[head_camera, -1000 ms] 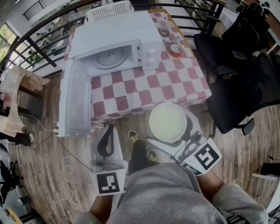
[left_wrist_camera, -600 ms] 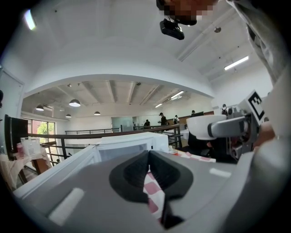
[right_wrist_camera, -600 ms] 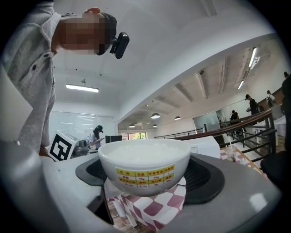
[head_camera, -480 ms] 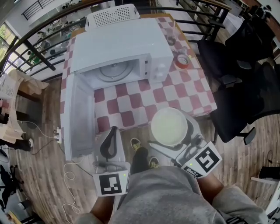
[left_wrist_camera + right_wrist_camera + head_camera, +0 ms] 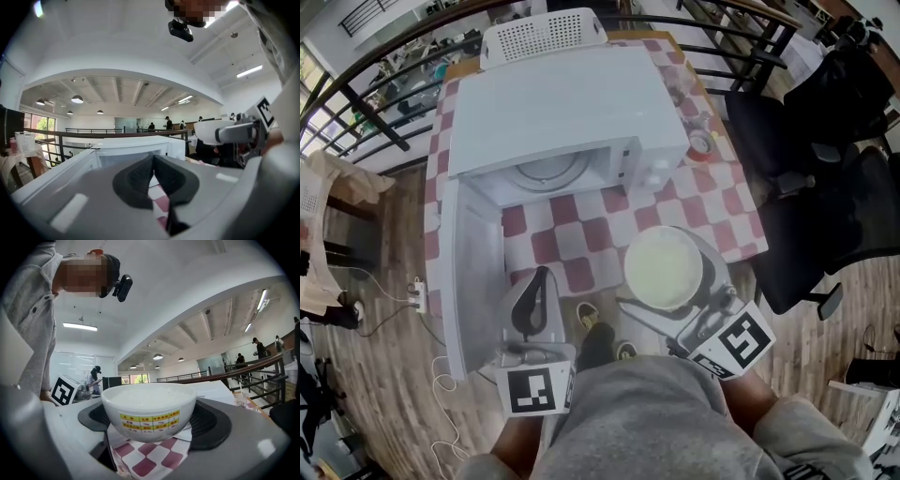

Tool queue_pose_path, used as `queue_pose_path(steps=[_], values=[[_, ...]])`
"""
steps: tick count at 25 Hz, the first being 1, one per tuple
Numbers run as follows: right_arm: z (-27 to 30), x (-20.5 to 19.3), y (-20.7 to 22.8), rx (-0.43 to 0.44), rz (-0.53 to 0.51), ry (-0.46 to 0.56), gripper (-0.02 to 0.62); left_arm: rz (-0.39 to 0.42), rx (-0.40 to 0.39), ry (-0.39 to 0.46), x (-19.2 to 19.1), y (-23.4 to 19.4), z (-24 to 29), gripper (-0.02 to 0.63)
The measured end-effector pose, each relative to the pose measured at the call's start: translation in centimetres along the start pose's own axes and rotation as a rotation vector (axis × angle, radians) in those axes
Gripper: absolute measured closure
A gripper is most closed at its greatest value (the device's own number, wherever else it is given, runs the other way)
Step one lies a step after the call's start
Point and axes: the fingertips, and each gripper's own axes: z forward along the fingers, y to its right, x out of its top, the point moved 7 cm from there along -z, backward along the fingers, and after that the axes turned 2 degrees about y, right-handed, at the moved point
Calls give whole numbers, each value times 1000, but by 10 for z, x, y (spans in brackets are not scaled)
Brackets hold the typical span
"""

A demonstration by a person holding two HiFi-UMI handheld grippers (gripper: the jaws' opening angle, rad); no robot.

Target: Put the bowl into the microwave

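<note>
Right gripper (image 5: pixel 666 279) has the bowl (image 5: pixel 662 264) – white, with a yellow label on its side – clamped between its fingers (image 5: pixel 214 423), one dark pad on each flank. The bowl hangs above the near edge of the table (image 5: pixel 717 202), outside the microwave (image 5: pixel 567 98) and in front of its right half.

The microwave is ready: its door (image 5: pixel 474 272) swings wide open to the left and juts past the table's edge, and the round turntable (image 5: pixel 546 171) shows inside the cavity. The red-and-white checked cloth covers the table all around it.

Over on the left, the left gripper (image 5: pixel 532 302) floats low in front of the open door, off the table's edge. Its fingers (image 5: pixel 135 180) are pressed together at the tips – nothing between them.

A red-rimmed roll (image 5: pixel 701 146) lies on the cloth just right of the microwave, and black chairs (image 5: pixel 839 187) stand beyond the table's right side.
</note>
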Motion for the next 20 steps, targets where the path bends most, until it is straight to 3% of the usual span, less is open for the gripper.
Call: queue_pose_path(steps=[20], values=[[65, 10, 7, -27, -37, -11, 95, -43, -41, 13, 1, -51, 38, 595]])
